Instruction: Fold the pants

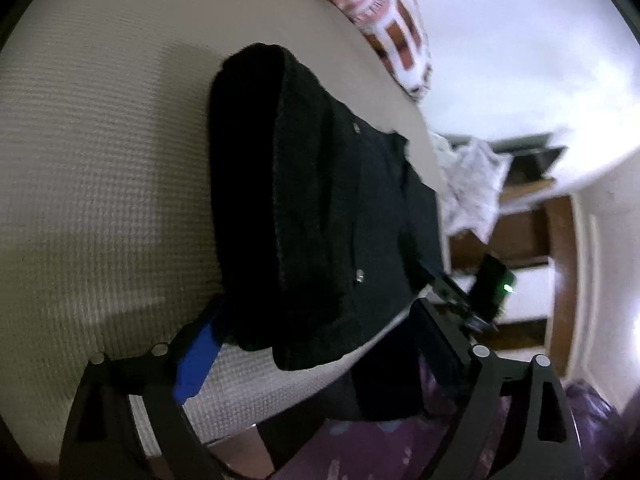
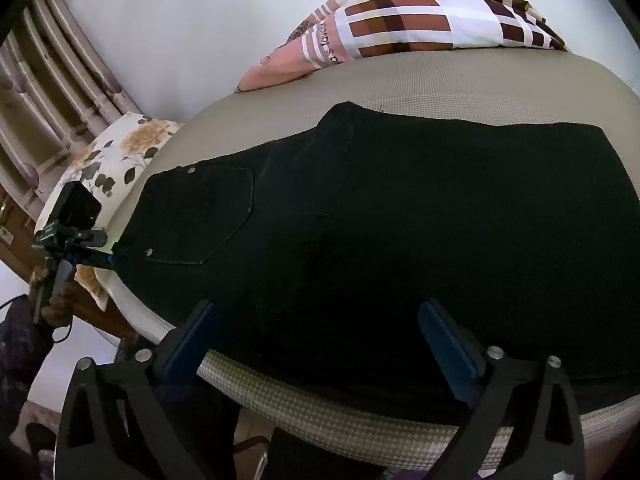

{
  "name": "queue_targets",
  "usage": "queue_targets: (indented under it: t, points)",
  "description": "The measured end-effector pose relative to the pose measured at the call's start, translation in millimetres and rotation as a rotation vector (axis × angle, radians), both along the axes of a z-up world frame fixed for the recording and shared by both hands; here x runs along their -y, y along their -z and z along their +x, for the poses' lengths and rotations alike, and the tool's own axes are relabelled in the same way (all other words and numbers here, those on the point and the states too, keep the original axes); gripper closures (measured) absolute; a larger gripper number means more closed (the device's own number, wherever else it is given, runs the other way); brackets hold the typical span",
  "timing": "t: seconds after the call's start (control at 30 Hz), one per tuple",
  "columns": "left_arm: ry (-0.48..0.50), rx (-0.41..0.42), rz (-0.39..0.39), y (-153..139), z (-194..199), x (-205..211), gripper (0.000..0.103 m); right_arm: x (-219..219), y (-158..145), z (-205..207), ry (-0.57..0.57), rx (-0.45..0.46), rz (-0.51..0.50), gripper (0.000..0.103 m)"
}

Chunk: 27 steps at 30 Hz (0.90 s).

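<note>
Left gripper (image 1: 312, 344): jaws spread wide, blue-padded finger (image 1: 196, 364) on one side, dark finger on the other. Pants edge lies between them; can't tell if either pad touches the cloth.
Right gripper (image 2: 324, 340): jaws wide apart at the near mattress edge, both blue pads (image 2: 452, 352) over or against the black cloth. No pinch visible.
Left gripper from the right wrist view: sits at the waistband corner (image 2: 120, 252), tips at the cloth; grip can't be judged from there.
Pants (image 2: 380, 232): black, lying flat on the mattress, already doubled over. Back pocket (image 2: 200, 216) faces up, with a metal rivet (image 2: 192, 169) at its top corner and another at the lower one. Near edge hangs just over the mattress side.
Fold: thick rounded fold edge (image 1: 248, 184) seen in the left wrist view, far from the gripper.
Mattress (image 2: 400, 80): beige, waffle-textured cover.
Checked blanket (image 2: 420, 20): brown, white and pink, bunched at the far edge, apart from the pants.
Writing: partial print on the blanket's pink band, roughly "s favo…", rest unreadable.
Floral pillow (image 2: 120, 152): white with yellow flowers, at the mattress corner beyond the waistband.
Curtain (image 2: 48, 80): pleated, behind the pillow.
</note>
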<state>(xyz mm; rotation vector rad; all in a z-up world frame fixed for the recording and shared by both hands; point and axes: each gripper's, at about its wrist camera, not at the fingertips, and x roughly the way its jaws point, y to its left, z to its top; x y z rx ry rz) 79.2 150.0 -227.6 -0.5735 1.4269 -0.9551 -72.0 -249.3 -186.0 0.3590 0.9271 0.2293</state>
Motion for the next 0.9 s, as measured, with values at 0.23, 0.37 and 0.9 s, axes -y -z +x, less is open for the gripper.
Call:
queue_targets:
  t: [0.23,0.37,0.9]
  points:
    - [0.018,-0.021,-0.112,-1,22,18,0.012,-6,0,3,0.002,-0.011,-0.04,0.0]
    - [0.042,-0.005,-0.097,-4,16,14,0.012,-8,0,4,0.0,-0.017,-0.062,0.0]
    - [-0.273,0.059,0.031,-9,-10,19,0.079,-10,-1,7,0.018,-0.02,-0.069,0.0]
